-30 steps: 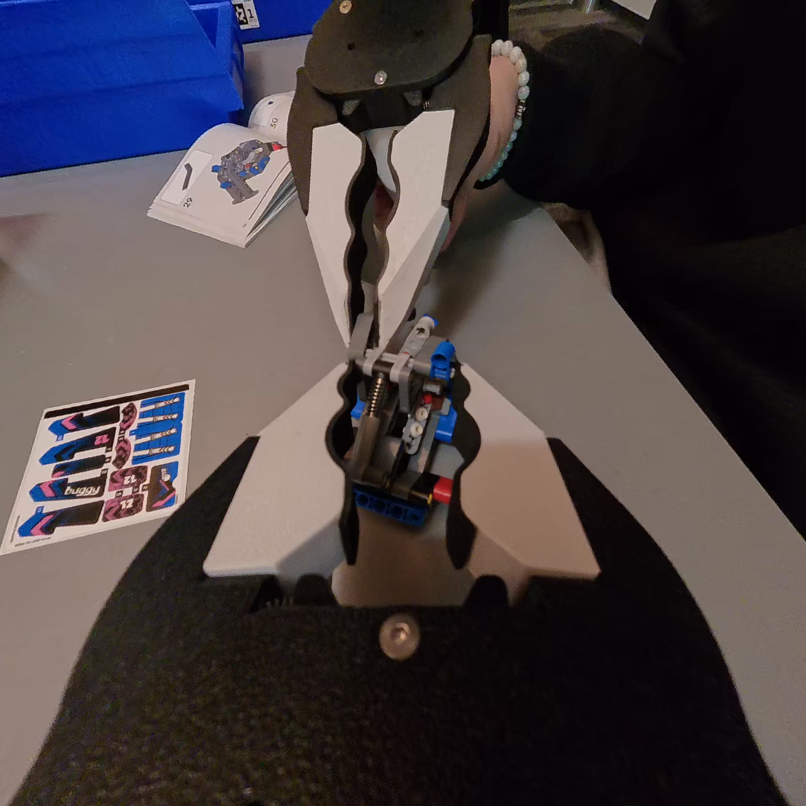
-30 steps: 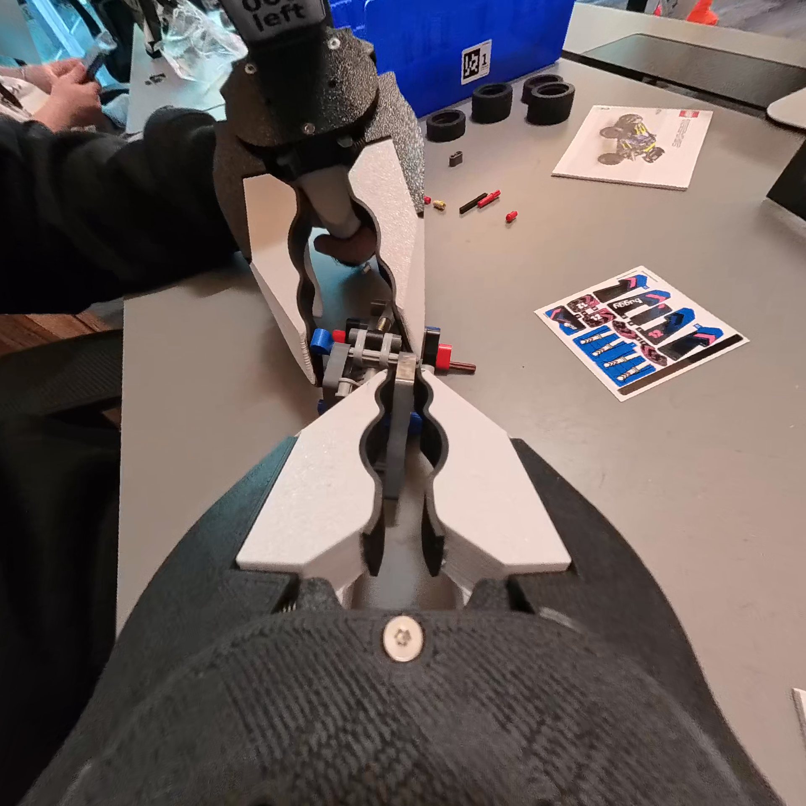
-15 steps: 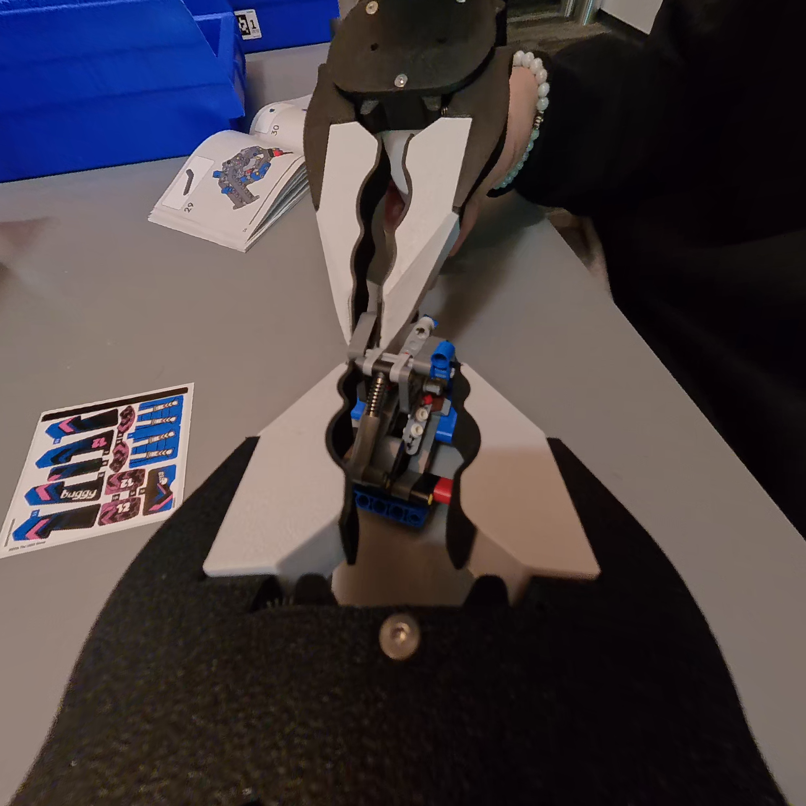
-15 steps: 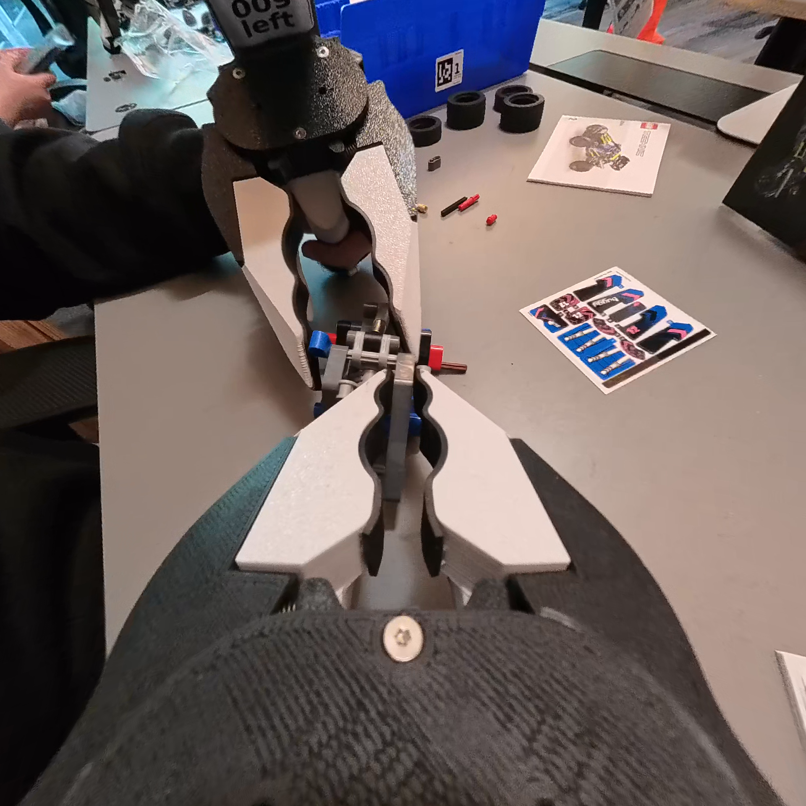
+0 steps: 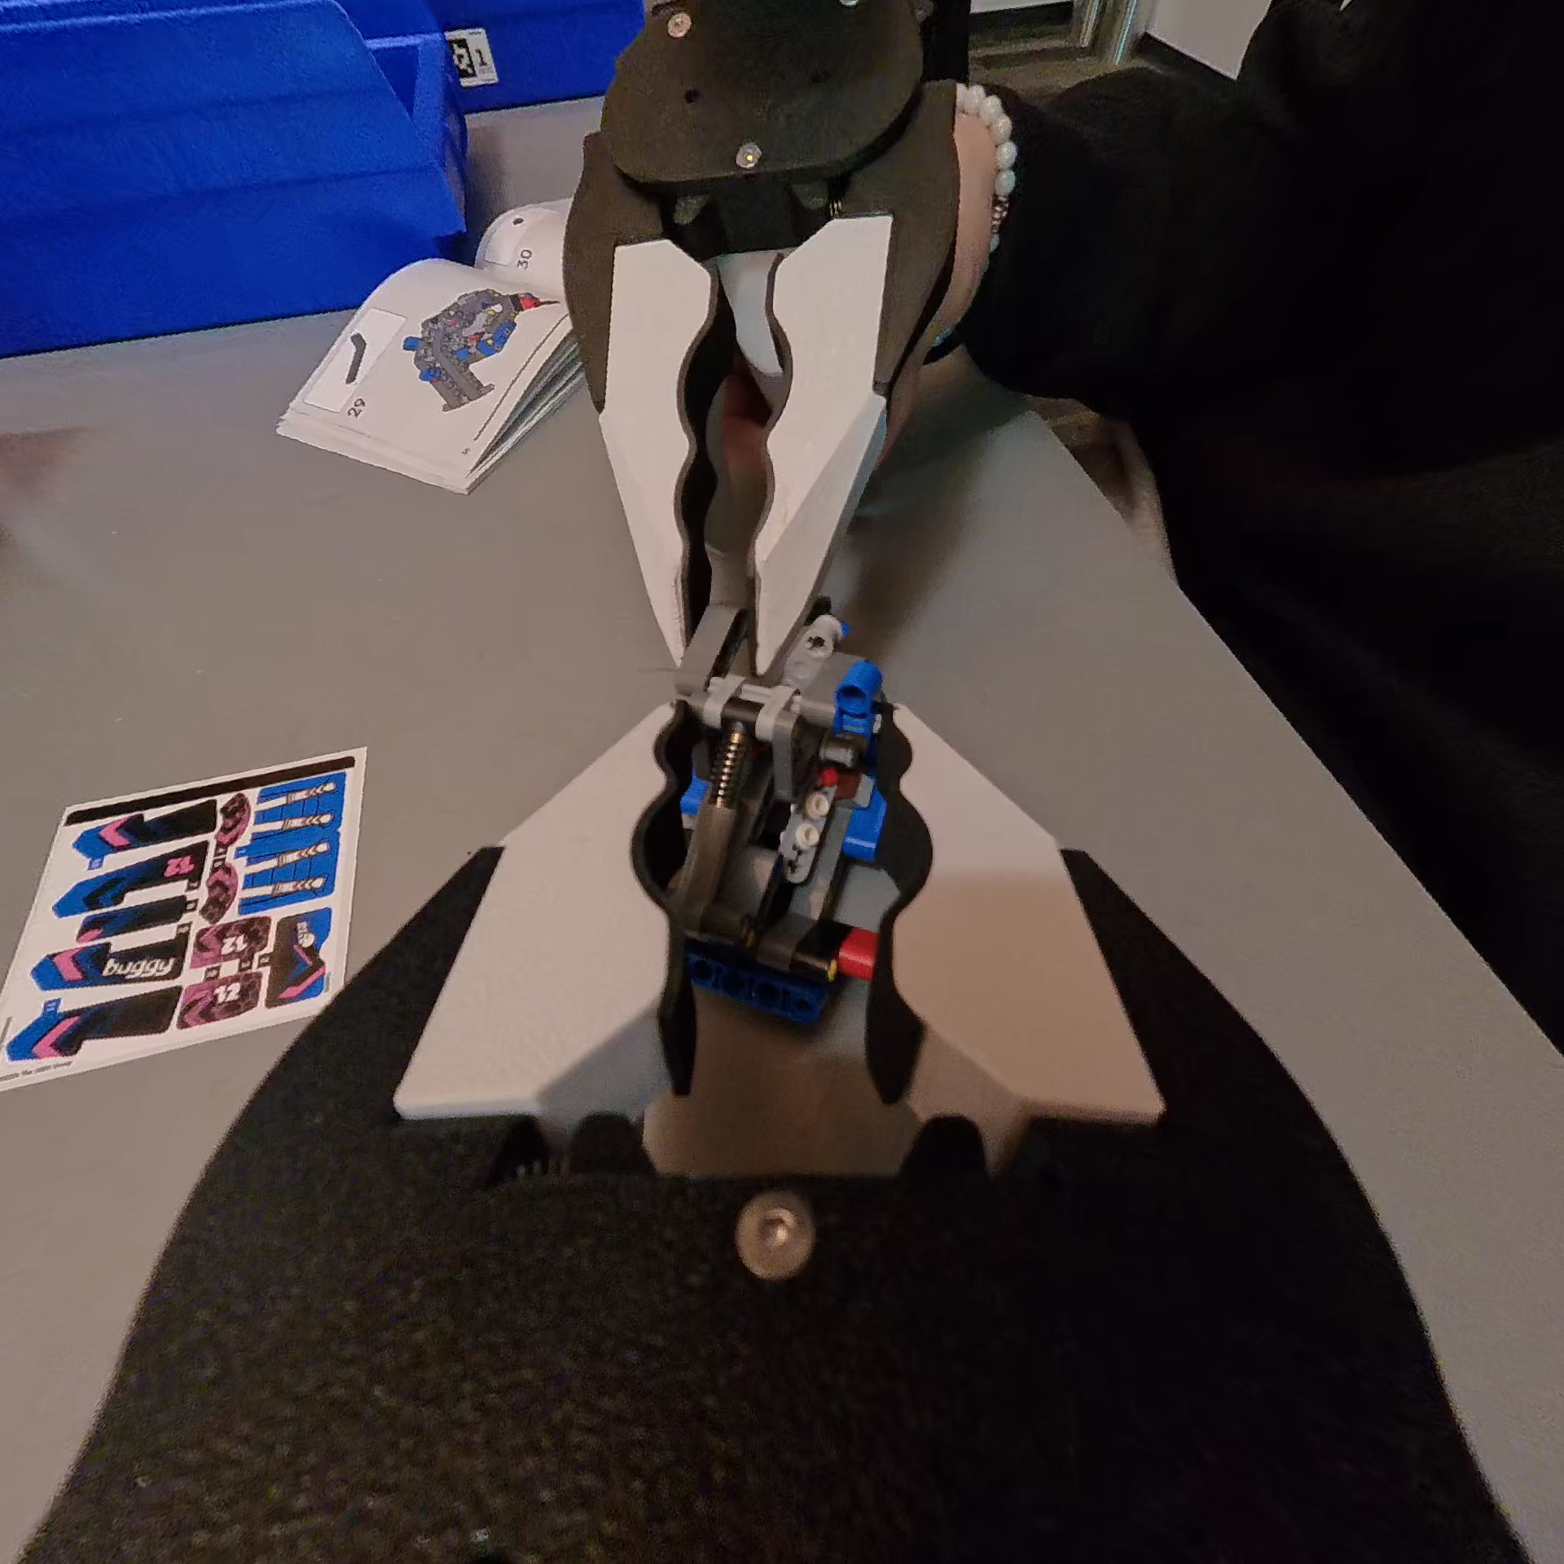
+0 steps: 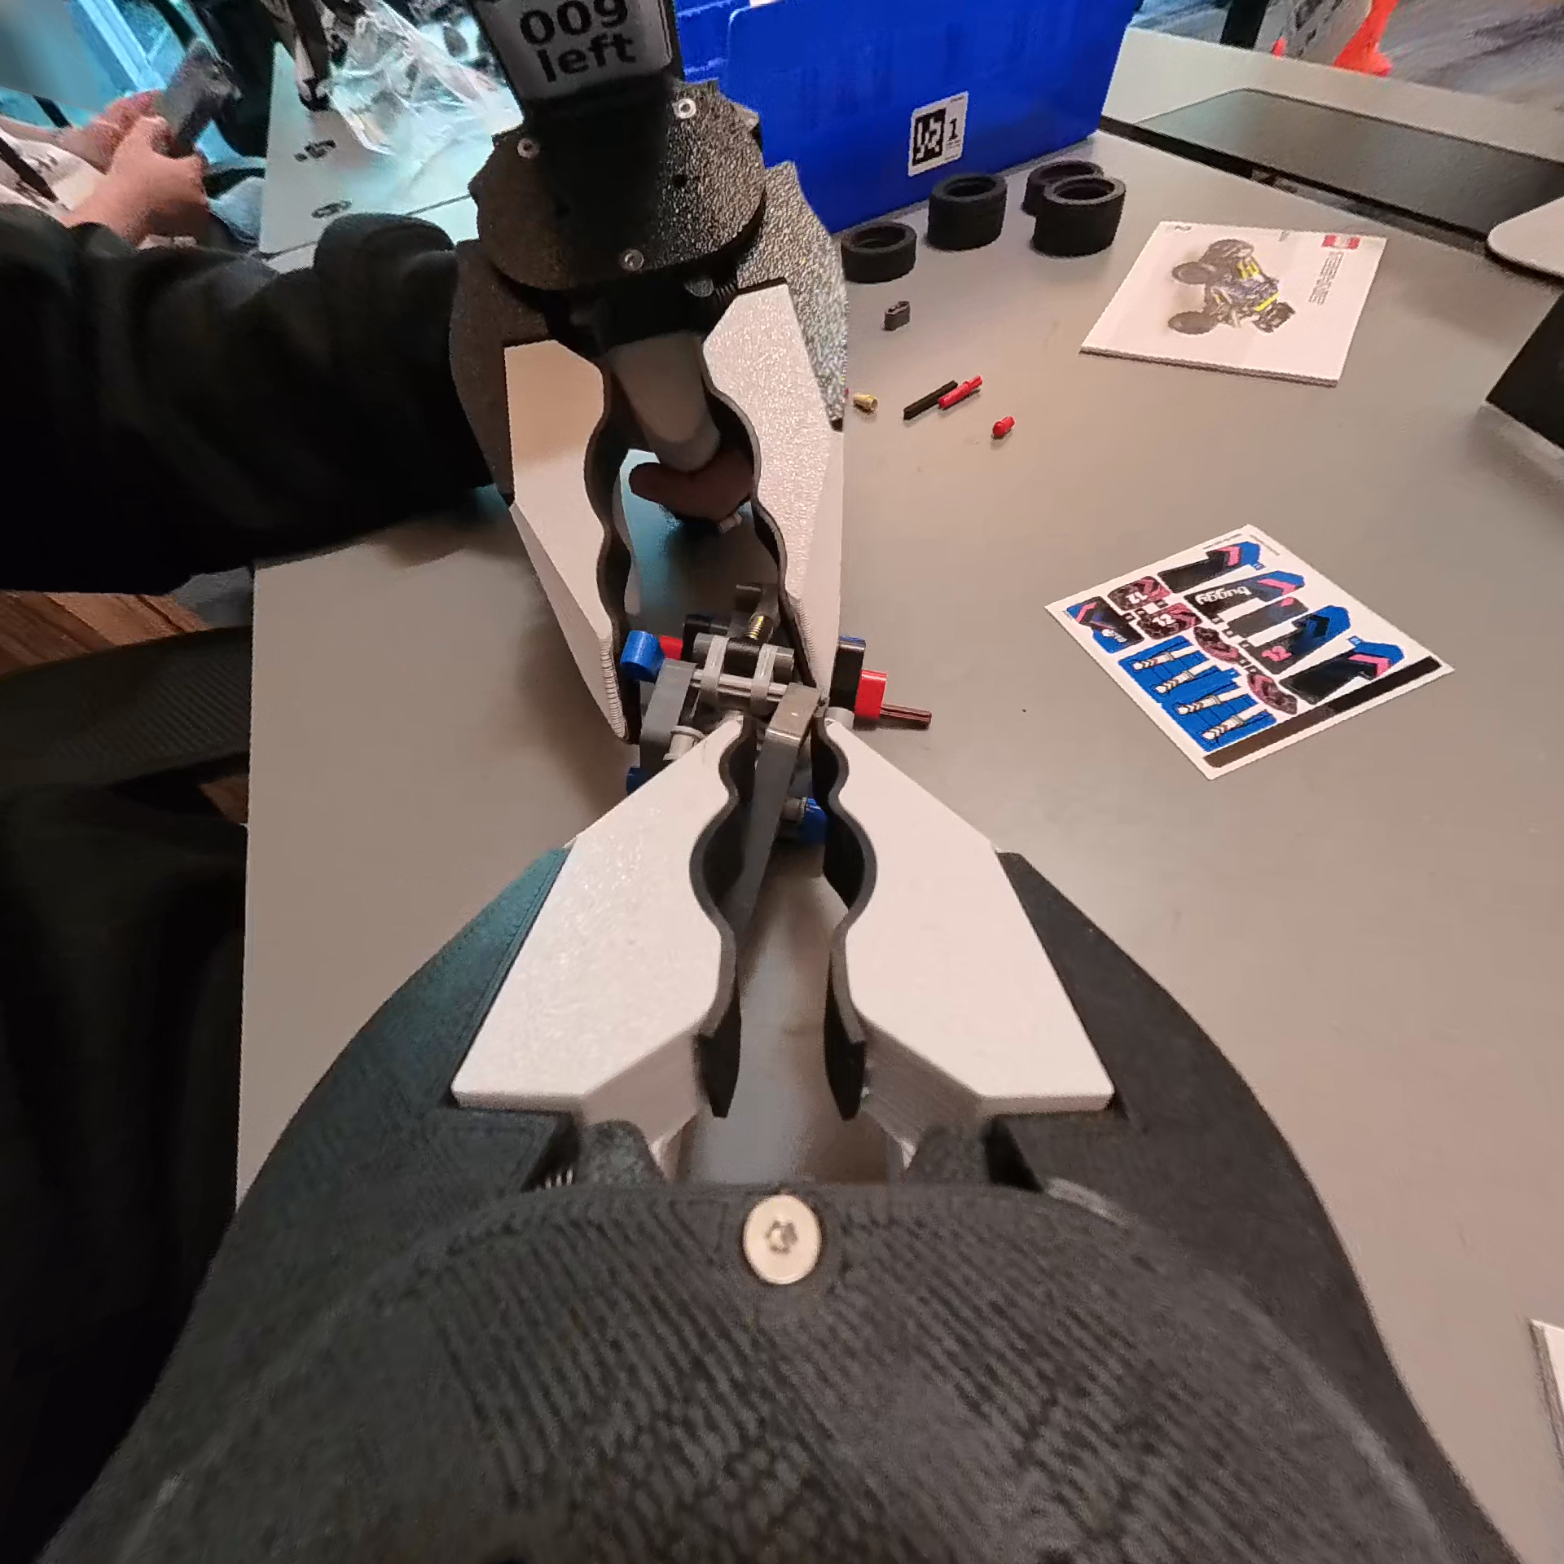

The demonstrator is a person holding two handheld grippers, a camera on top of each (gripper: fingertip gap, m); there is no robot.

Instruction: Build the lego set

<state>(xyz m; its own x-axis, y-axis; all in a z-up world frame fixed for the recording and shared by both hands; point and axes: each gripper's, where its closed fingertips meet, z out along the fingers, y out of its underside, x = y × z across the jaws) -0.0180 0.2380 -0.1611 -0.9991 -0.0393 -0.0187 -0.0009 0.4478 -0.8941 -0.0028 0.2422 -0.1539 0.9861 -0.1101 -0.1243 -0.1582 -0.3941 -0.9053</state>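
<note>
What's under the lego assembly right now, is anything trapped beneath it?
Only bare grey table shows around the lego assembly, which the left gripper clamps. Its blue bottom beam faces the camera; the gripper's fingers hide the underside itself.

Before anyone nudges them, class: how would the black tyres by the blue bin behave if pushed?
The tyres look like soft rubber, so they would probably grip the table rather than slide. All seem to lie flat, so rolling is unlikely unless tipped on edge. Being small and hollow, they are probably light.
</note>
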